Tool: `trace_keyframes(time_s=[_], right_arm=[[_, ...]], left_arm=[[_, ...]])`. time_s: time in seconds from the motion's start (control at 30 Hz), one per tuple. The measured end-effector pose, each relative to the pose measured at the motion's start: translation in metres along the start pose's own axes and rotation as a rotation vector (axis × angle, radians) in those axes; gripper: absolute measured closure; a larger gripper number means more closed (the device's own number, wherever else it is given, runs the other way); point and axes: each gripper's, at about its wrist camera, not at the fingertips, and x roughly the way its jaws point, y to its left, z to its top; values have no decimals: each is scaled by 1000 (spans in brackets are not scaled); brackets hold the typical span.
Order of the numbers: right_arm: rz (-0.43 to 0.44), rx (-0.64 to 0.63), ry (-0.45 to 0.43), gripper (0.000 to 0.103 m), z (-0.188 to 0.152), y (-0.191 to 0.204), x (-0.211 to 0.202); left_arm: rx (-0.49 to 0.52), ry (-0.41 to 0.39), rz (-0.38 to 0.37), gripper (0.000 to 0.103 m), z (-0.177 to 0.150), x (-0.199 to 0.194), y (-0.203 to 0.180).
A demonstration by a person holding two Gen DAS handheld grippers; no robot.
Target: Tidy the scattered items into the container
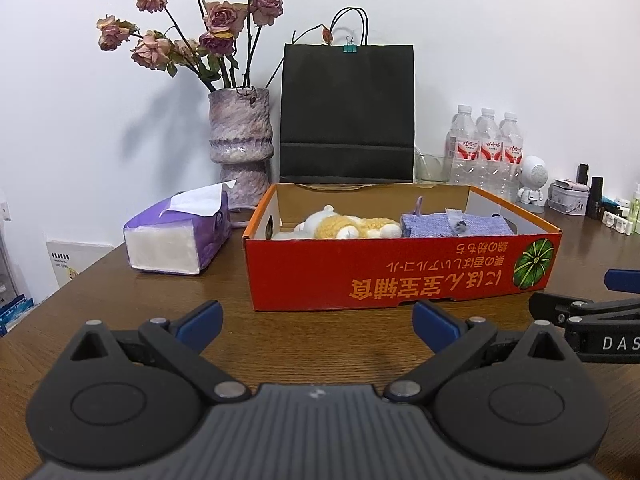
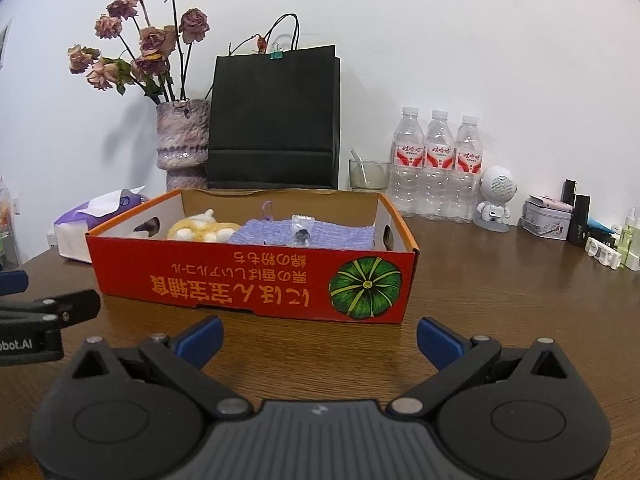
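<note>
So the table (image 1: 100, 300) is the biggest thing here, dark wood, with the red box (image 1: 400, 268) sitting square in the middle, long side facing us and running left to right. Everything that looks like task stuff is already inside: a plush (image 1: 348, 226) at the left end, a purple cloth (image 1: 452, 224) at the right end, and a little clear packet (image 2: 301, 231) lying on top of the cloth.

Far side has a black bag (image 1: 347, 112), a vase (image 1: 240, 140) of dried roses, three bottles (image 2: 436, 168). A tissue pack (image 1: 180, 236) sits just left of the box.

Left gripper (image 1: 318, 322) and right gripper (image 2: 320, 338) both hang on the near side of the box, jaws spread wide, nothing in either. They're side by side, left one lined up roughly with the box's middle, right one with its right half.

I can't spot anything loose on the bare wood near the box, so my guess is the tidying is basically done. If the tissue pack counts, it lies far-left of both grippers, and the left one is clearly closer.
</note>
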Motion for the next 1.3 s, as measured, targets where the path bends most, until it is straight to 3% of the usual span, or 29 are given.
trace_keyframes(time_s=[1.3], right_arm=[[4, 0, 8, 0, 0, -1, 1]], left_arm=[[-15, 21, -3, 0, 0, 4, 2]])
